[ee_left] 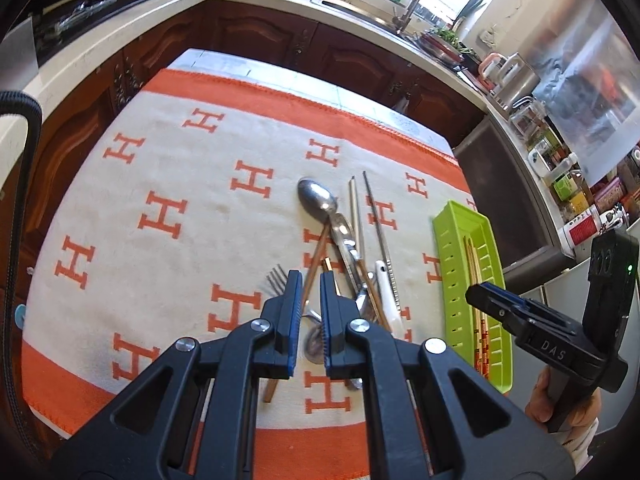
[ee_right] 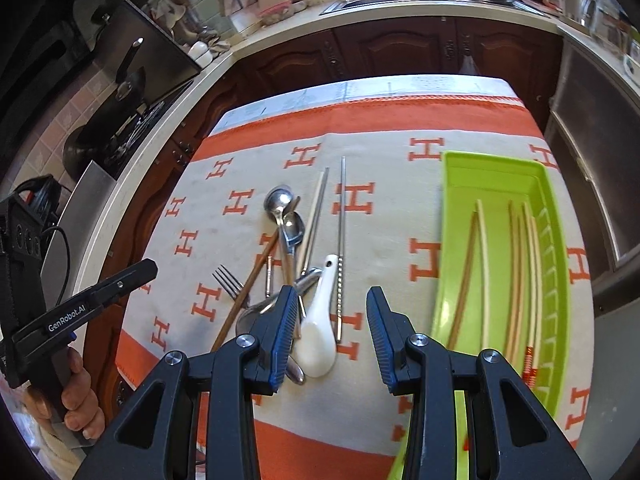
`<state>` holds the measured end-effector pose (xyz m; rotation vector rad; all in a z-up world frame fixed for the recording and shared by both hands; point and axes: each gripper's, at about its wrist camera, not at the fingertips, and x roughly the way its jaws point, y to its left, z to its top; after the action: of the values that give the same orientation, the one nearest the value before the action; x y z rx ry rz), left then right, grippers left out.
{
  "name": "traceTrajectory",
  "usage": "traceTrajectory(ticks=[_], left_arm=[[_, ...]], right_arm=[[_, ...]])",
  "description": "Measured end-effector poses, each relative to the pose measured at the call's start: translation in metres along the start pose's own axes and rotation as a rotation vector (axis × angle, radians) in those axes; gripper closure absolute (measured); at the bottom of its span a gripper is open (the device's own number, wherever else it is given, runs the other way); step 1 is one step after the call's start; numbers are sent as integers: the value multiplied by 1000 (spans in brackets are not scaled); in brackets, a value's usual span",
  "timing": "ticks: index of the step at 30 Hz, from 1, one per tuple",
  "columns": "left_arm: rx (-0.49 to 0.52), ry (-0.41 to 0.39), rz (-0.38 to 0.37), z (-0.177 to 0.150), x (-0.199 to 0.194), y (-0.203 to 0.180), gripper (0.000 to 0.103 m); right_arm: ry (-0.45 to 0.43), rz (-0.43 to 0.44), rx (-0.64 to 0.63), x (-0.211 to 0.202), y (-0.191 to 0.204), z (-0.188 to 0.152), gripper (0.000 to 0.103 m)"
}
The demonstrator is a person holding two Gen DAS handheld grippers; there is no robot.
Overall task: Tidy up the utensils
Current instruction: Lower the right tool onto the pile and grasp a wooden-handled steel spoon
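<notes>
Kitchen table under an orange-and-white cloth (ee_right: 384, 240), dark cabinets (ee_left: 256, 40) close behind its far edge, wide bare cloth to the left. Left gripper (ee_left: 307, 276): nearly pressed together, gripping nothing, hovering over the loose heap, brown chopstick (ee_left: 316, 256) flat on the cloth below the slit. Right gripper (ee_right: 334, 292): spread partway, empty, above bare cloth between white spoon (ee_right: 320, 320) and green tray (ee_right: 496, 158). Fork (ee_right: 228, 280), metal chopsticks (ee_right: 342, 220) jumbled mid-cloth; wooden chopsticks (ee_right: 516, 272) inside the tray at the right edge.
</notes>
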<state>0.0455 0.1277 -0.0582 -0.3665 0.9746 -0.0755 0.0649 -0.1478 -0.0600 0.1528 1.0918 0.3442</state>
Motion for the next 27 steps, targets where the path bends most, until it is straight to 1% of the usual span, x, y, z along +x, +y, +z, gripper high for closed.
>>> traceTrajectory(ticks=[7, 14, 16, 20, 22, 23, 25, 27], left_arm=[[-23, 47, -18, -4, 23, 17, 98], [-28, 87, -29, -6, 45, 25, 98], [-23, 97, -34, -6, 51, 25, 98], [-11, 108, -43, -6, 58, 23, 98], [-2, 111, -49, -5, 61, 21, 98], [3, 112, -53, -5, 62, 19, 98], [10, 113, -60, -3, 64, 17, 98], [16, 113, -64, -3, 65, 15, 98]], right_arm=[[51, 6, -39, 46, 21, 16, 67], [102, 4, -64, 96, 29, 25, 67], [123, -1, -84, 110, 34, 28, 71], [150, -5, -113, 130, 41, 29, 73], [170, -8, -128, 142, 44, 30, 79], [176, -10, -132, 146, 45, 30, 80], [181, -25, -162, 155, 49, 31, 87], [176, -30, -186, 156, 53, 30, 89]])
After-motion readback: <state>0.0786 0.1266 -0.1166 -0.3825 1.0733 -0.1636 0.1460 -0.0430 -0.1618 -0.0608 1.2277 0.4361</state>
